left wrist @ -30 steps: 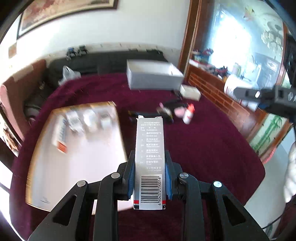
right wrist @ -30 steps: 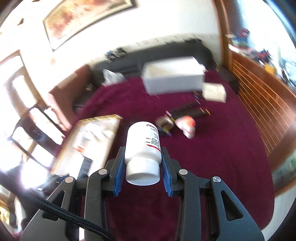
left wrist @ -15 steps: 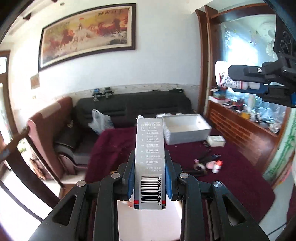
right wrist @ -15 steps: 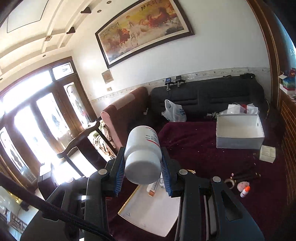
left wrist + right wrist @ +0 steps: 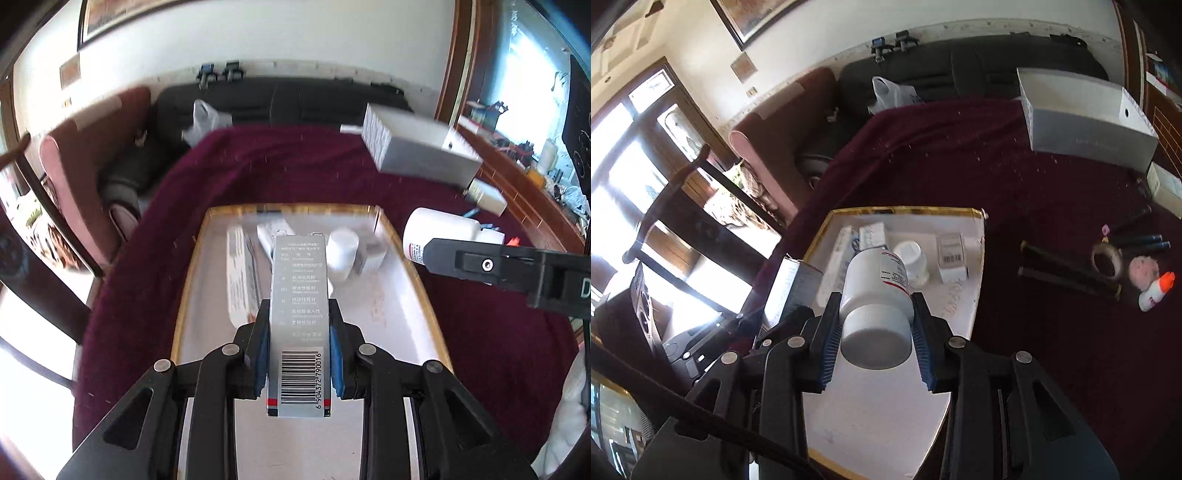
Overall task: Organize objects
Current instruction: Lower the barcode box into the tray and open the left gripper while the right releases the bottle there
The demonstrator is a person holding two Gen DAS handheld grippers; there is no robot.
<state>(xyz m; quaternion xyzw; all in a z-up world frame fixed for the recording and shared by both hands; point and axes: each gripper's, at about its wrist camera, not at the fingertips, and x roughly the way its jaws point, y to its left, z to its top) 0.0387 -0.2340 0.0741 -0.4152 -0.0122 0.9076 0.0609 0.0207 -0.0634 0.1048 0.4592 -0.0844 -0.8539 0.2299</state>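
Since the earlier frames: both views have swung down from the wall and painting, so we now look along the tongs onto the tray.
Worktop: a broad surface under a dark maroon cloth, with an open white rectangular storage box at its far right.
Tray: the flat white gold-rimmed tray lies straight ahead of and below both pairs of tongs; its far end already holds a long white carton, a small white jar and a few small boxes, while the near half looks bare.
Left tongs: clamped on a tall silver-grey cardboard carton with a barcode; its long axis runs along the fingers, pointing away from us over the middle of the tray, barcode end nearest us.
Right tongs: clamped on a white plastic pill bottle with a red-edged label; its long axis also follows the fingers, cap towards us, base pointing at the tray's far end.
Which hand is nearer: we judge both are about equally close; in the left view the bottle hangs just off the tray's right rim, the carton over its centre.
Coming move: we judge each item needs lowering onto the bare part of the tray, short of the pieces already there.
Loose items: black pens, a tape ring and a small orange-capped glue bottle lie on the cloth, well apart from the tray.
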